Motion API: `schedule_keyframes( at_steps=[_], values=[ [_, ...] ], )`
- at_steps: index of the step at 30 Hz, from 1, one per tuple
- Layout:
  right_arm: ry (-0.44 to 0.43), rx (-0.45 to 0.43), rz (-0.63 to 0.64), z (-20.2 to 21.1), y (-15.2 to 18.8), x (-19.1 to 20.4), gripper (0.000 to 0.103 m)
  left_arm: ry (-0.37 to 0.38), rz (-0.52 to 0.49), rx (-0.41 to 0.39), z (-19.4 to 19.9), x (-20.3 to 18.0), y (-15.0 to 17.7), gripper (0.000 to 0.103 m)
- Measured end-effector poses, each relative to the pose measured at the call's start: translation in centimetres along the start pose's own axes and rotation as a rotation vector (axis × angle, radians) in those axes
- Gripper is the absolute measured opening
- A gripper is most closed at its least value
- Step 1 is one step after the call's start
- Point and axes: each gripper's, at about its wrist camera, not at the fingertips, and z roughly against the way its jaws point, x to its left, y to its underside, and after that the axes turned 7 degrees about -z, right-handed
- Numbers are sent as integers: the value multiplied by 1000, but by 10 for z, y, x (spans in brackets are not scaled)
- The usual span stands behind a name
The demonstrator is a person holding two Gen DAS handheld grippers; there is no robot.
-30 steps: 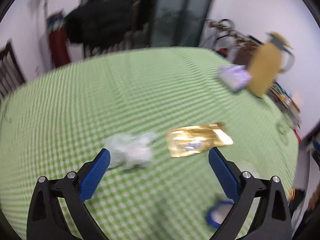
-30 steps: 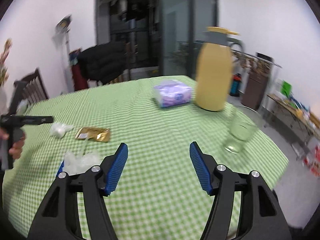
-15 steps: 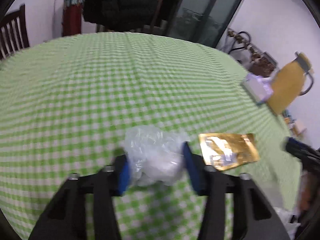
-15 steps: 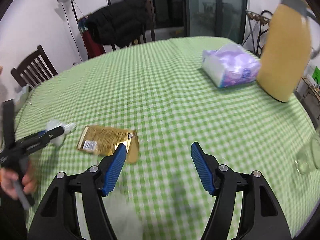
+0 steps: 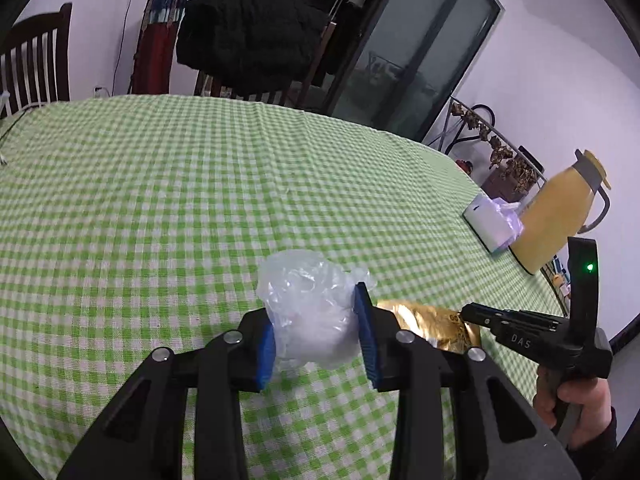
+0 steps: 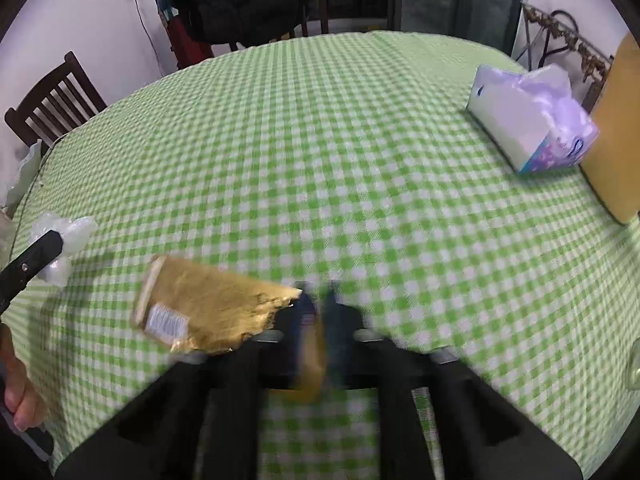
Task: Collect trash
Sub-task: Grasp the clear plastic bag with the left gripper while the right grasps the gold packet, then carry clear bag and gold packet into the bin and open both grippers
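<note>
Left wrist view: left gripper (image 5: 316, 336) closing around crumpled plastic (image 5: 310, 312), right gripper (image 6: 318, 320) pinching gold wrapper (image 6: 208, 308).

Bench (image 5: 160, 200) covered in green-and-white checked cloth. Carried crumpled clear plastic (image 5: 312, 308), gold foil wrapper (image 6: 208, 308) just beside it, tissue pack (image 6: 528, 128) and yellow jug (image 5: 556, 216) near far edge.

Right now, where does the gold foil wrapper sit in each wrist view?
Left wrist view: gold foil wrapper lies low, right of centre, between the crumpled plastic and the right gripper at its edge.
Right wrist view: gold foil wrapper low, left of centre, one end pinched in the right gripper.
Shared landmark: tissue pack.
</note>
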Motion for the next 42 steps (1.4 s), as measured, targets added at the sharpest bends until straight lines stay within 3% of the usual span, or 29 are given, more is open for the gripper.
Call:
schedule_keyframes(
  at_steps=[7,14,20,26,36,42],
  values=[
    [-34,-180,-20,73,11,-7,0,17,-43,-22,9,-17,-5,32],
    [8,-315,-30,154,31,-37,0,42,-116,-19,26,-42,-4,32],
    [35,-377,-63,204,47,-76,0,86,-183,-49,60,-82,-1,32],
    [66,-401,-84,234,72,-114,0,122,-280,-16,80,-137,12,32],
    [112,-459,-121,278,139,-178,0,159,-432,-33,115,-232,34,32],
    [151,-469,-182,298,181,-234,0,227,-496,-26,123,-297,57,32]
  ],
)
